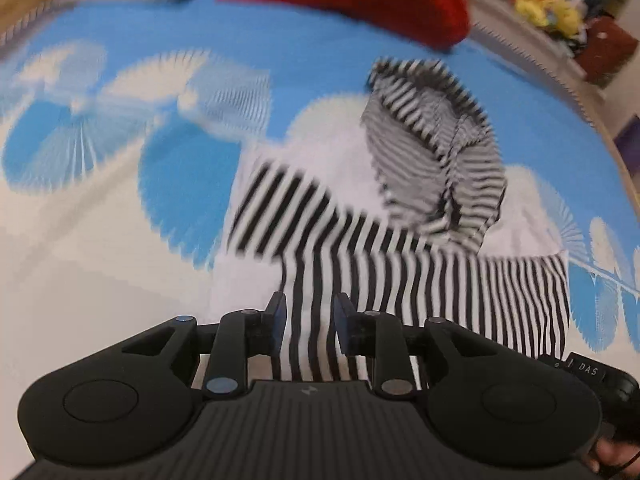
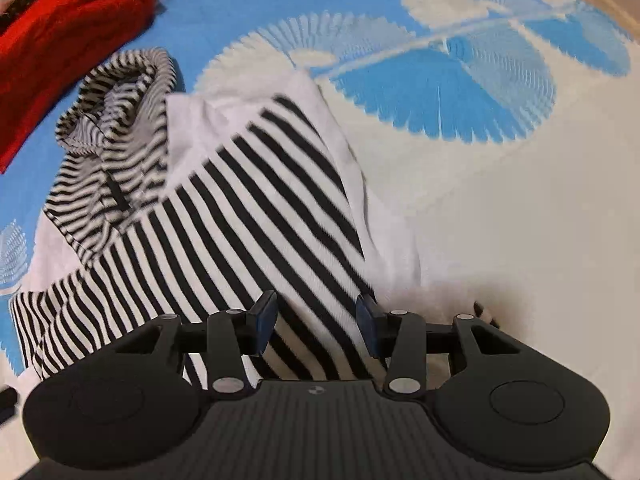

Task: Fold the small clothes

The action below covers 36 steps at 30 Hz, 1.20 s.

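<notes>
with the left gripper (image 1: 310, 322) and right gripper (image 2: 316, 326) both parted over the striped hoodie (image 2: 248, 208), pinch its hem squarely before folding toward the hood (image 2: 116, 112).

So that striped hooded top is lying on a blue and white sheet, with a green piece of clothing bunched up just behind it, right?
Not quite. The bunched cloth behind the striped hooded top is red, not green, as the right wrist view shows clearly. The rest holds: the top lies on the blue and white sheet.
</notes>
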Available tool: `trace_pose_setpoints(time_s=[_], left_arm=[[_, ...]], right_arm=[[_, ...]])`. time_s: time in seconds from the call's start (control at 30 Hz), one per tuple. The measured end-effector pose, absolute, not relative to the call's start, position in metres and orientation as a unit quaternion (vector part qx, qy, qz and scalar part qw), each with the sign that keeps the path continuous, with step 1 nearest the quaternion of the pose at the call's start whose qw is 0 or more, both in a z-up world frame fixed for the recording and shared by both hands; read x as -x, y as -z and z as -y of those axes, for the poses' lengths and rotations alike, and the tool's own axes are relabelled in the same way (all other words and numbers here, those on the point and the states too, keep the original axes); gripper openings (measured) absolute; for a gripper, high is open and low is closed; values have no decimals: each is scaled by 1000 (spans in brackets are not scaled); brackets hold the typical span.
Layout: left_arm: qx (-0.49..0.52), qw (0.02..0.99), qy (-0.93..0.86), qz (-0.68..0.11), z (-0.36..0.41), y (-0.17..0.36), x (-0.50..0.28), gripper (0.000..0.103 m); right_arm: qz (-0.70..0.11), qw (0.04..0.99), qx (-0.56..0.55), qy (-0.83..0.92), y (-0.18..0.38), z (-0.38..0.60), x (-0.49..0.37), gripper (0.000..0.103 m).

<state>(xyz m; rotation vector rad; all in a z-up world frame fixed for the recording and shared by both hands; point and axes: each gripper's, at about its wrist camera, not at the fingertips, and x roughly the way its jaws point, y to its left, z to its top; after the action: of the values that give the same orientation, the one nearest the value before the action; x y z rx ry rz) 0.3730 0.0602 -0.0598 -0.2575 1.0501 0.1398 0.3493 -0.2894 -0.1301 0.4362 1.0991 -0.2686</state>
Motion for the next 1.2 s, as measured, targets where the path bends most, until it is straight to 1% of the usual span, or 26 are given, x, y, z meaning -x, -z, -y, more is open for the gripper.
trace_pose_setpoints(time_s=[0.03,0.1,0.23,0.4,0.5,0.57,0.8,0.9,1.07,1.2], left_arm=[[114,861,-67,-491,-58,56,-373,31],[105,865,-72,-485,-57,52,-374,32],[119,863,-64,-487,-57,45,-377,32],[98,877,-56,-466,-52,32,-377,32],[87,880,-56,-463,-51,32,-378,33],[88,878,-57,-466,-52,34,-379,33],[83,882,-58,-461,-54,32,-380,33],[79,883,-60,-459,-54,32,-380,35],[72,883,-65,-459,-54,35,-381,36],[71,885,-65,-456,-53,35,-381,36]], right_arm=[[-511,827,-198,125,127,289,-350,46],[-507,831,-190,126,125,290,-351,46],[-536,804,-214,141,142,300,-351,47],[-520,821,-195,132,133,293,-351,48],[-535,799,-237,136,143,301,-351,49],[-531,801,-237,140,141,300,-351,49],[-462,866,-150,121,103,280,-354,49],[-438,884,-120,113,92,276,-356,49],[-398,909,-108,64,76,270,-354,49],[-368,921,-128,10,63,264,-352,50]])
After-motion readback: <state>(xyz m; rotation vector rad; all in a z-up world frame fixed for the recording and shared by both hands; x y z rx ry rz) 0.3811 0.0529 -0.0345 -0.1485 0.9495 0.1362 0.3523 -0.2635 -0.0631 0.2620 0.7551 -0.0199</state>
